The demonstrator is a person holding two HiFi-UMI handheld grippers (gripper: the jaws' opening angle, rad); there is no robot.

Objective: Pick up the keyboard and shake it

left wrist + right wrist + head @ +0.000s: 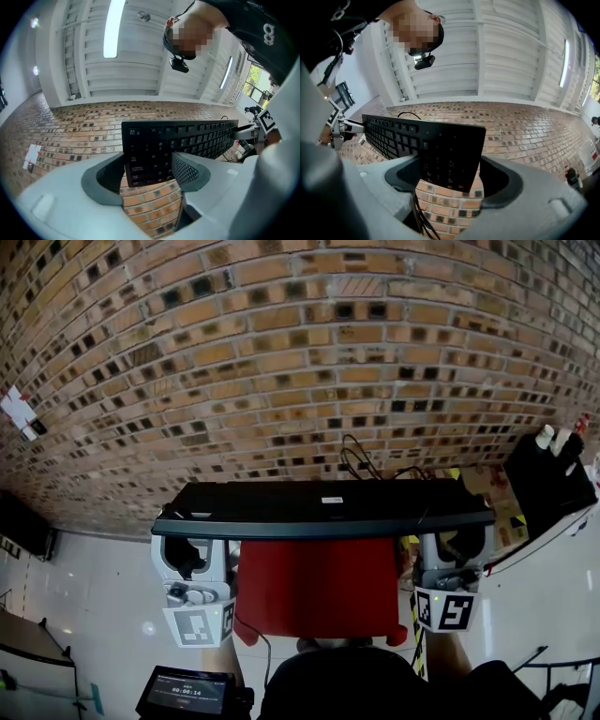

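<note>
Gripping the keyboard (pixel 323 507) by its two short ends, the left gripper (pixel 192 547) and right gripper (pixel 456 547) are holding it level in the air, above a red object (pixel 317 587) and in front of a brick wall (pixel 281 352). In the left gripper view the left gripper (pixel 147 164) is pressing its pads on the Esc end of the keyboard (pixel 187 136), and in the right gripper view the right gripper (pixel 450 174) is clamping the other end of the keyboard (pixel 440 147). The keys are facing the gripper cameras (a smooth side with a small white label is facing the head camera). A cable (pixel 419 213) is hanging below the right jaws.
</note>
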